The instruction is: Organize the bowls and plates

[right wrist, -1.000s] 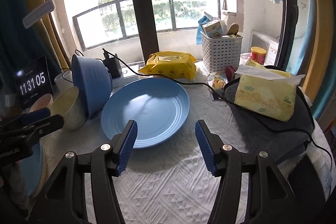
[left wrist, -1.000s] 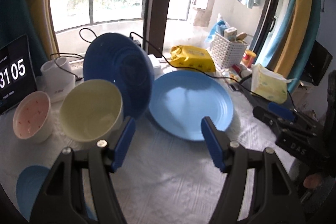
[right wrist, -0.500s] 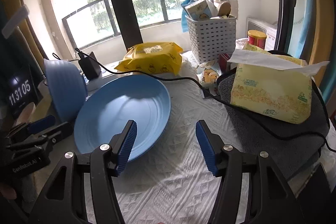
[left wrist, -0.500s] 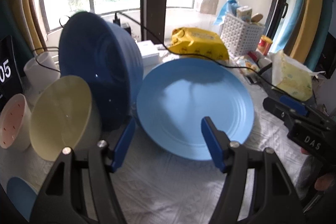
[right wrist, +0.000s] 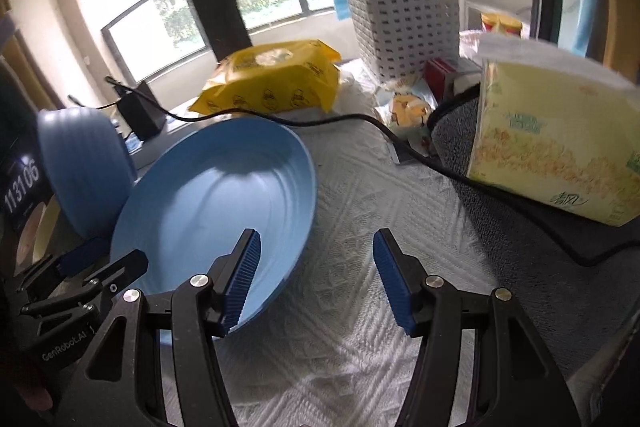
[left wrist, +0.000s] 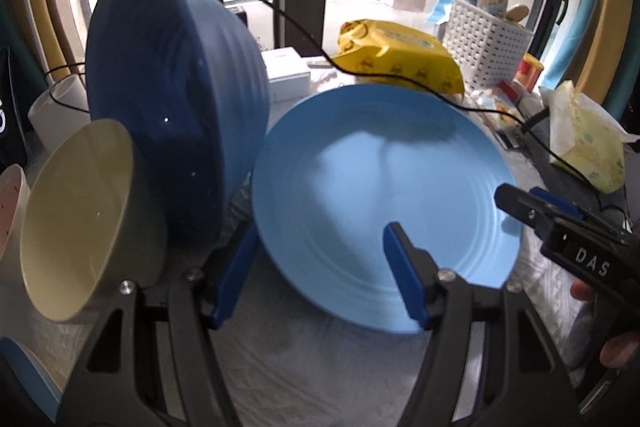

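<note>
A large light blue plate (left wrist: 380, 195) (right wrist: 216, 195) lies on the white tablecloth. To its left a dark blue bowl (left wrist: 172, 99) (right wrist: 84, 163) stands tipped on its side, leaning over a cream bowl (left wrist: 80, 219). A pink bowl (left wrist: 10, 211) shows at the far left edge. My left gripper (left wrist: 320, 251) is open, low over the plate's near rim, with nothing pressed between its pads. My right gripper (right wrist: 316, 251) is open too; its left finger overlaps the plate's right rim and its right finger hangs over bare cloth. Each gripper shows in the other's view, the right gripper (left wrist: 540, 211) and the left gripper (right wrist: 100, 263).
A black cable (right wrist: 400, 143) runs past the plate's far rim. Behind it lie a yellow wipes pack (right wrist: 272, 79), a white basket (right wrist: 400, 23) and a tissue pack (right wrist: 552, 151) on a grey cloth. A small blue plate (left wrist: 20, 367) sits near left, a clock (right wrist: 20, 187) far left.
Both grippers have come forward and down towards the light blue plate, which now looms larger in both views. Their jaws stand as wide as before.
</note>
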